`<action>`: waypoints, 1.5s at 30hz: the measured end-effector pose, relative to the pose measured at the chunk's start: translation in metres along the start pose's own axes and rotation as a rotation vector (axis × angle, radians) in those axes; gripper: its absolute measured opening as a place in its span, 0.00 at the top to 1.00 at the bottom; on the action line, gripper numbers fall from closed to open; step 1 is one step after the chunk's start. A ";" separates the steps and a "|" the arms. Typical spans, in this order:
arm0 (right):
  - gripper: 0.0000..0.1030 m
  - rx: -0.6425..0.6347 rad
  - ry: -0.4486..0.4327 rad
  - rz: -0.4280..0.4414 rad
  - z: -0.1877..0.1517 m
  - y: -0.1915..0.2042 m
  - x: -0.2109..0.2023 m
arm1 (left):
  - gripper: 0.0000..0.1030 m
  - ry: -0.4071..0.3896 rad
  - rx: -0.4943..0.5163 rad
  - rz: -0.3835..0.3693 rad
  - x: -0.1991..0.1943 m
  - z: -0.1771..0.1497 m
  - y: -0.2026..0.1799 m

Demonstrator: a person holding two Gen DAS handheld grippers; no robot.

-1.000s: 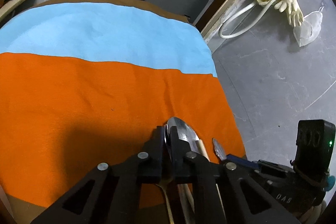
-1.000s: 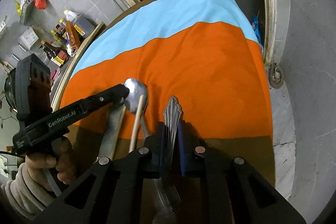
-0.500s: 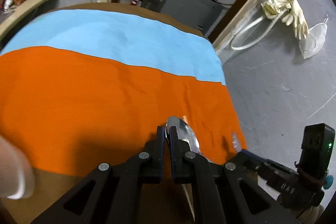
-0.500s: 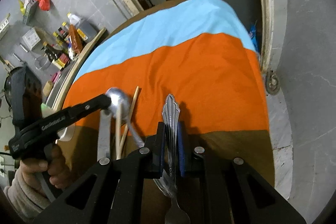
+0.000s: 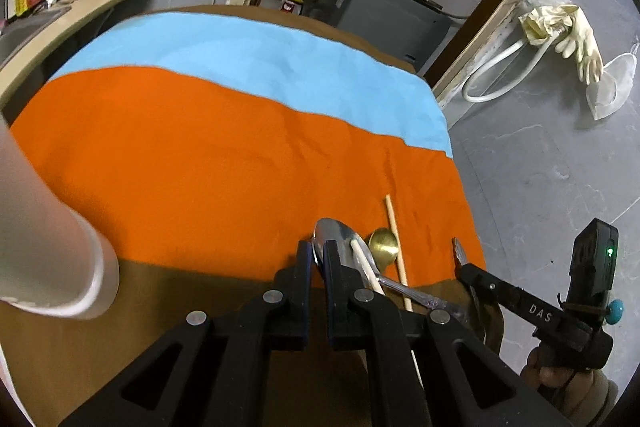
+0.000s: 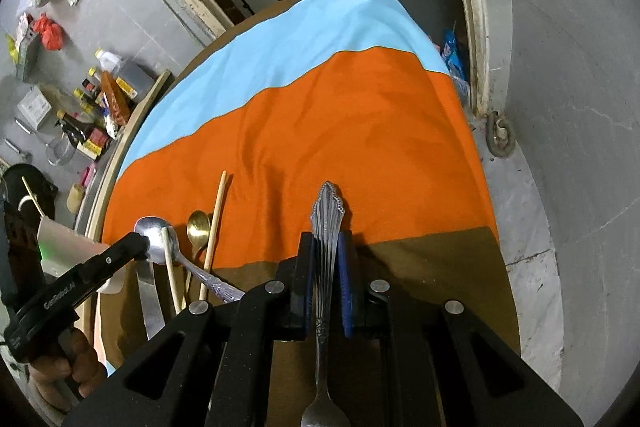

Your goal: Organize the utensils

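Fingers of the left gripper (image 5: 316,259) clamp a spoon (image 5: 334,239) by its bowl above the desk (image 5: 180,307); the right gripper (image 6: 326,267) pinches a fork (image 6: 326,223), ornate handle forward, over the orange cloth (image 6: 320,135).

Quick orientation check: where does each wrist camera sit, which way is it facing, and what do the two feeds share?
Left wrist: on the left gripper, looking down across the orange cloth; it grips a silver spoon; the right gripper shows at right.
Right wrist: on the right gripper, facing down over the table; it grips an ornate utensil handle; the left gripper and a hand show at left.
Shared: cloth, silver spoon, gold spoon, chopsticks.
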State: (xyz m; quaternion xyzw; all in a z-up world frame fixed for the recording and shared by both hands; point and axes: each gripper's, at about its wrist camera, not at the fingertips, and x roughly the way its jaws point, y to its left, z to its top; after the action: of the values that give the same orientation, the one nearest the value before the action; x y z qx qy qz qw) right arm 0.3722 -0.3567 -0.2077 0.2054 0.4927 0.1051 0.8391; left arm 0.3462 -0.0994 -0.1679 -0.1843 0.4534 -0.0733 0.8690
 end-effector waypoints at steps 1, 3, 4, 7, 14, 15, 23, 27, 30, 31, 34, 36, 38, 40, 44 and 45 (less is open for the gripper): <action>0.90 -0.004 0.005 -0.001 0.000 0.000 0.000 | 0.94 0.014 -0.009 -0.006 0.002 -0.002 0.003; 0.89 -0.013 0.017 0.001 0.001 0.000 0.001 | 0.94 0.036 -0.024 -0.021 0.006 -0.005 0.005; 0.89 -0.019 0.023 0.003 0.001 0.001 0.001 | 0.93 0.047 -0.030 -0.027 0.008 -0.007 0.006; 0.89 -0.032 0.041 0.012 0.003 0.000 0.001 | 0.93 0.069 -0.044 -0.049 0.010 -0.012 0.008; 0.89 -0.048 0.076 0.039 0.002 -0.001 0.000 | 0.92 0.110 -0.053 -0.093 0.010 -0.022 0.011; 0.89 -0.045 0.081 0.047 0.002 -0.002 0.000 | 0.92 0.114 -0.053 -0.099 0.010 -0.023 0.011; 0.89 -0.061 0.117 0.059 -0.002 -0.001 0.003 | 0.92 0.115 0.000 -0.105 0.008 -0.029 0.005; 0.91 -0.082 0.119 0.039 -0.003 0.007 0.004 | 0.97 0.113 -0.026 -0.118 0.009 -0.028 0.005; 0.91 -0.083 0.105 0.043 -0.003 0.012 -0.001 | 0.99 0.101 -0.021 -0.122 0.005 -0.029 0.002; 0.91 -0.087 0.099 0.041 -0.004 0.013 -0.003 | 0.99 0.096 -0.016 -0.128 0.003 -0.030 0.001; 0.91 -0.097 0.078 0.041 -0.007 0.017 -0.010 | 0.99 0.090 -0.004 -0.140 -0.003 -0.030 -0.003; 0.91 -0.094 0.067 0.045 -0.009 0.018 -0.015 | 0.99 0.091 -0.003 -0.142 -0.003 -0.031 -0.004; 0.91 -0.088 0.068 0.050 -0.007 0.016 -0.017 | 0.99 0.095 -0.009 -0.124 -0.002 -0.031 -0.003; 0.91 -0.077 0.076 0.058 -0.008 0.012 -0.017 | 0.99 0.095 -0.026 -0.119 0.000 -0.031 0.000; 0.91 -0.042 0.094 0.073 -0.013 0.004 -0.013 | 0.97 0.088 -0.047 -0.106 0.002 -0.027 0.004; 0.91 -0.031 0.095 0.079 -0.014 0.002 -0.012 | 0.94 0.085 -0.051 -0.107 0.004 -0.026 0.005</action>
State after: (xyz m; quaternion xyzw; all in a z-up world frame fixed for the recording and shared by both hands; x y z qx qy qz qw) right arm 0.3545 -0.3568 -0.2032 0.2066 0.5218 0.1555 0.8130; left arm 0.3273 -0.1026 -0.1864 -0.2269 0.4811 -0.1157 0.8388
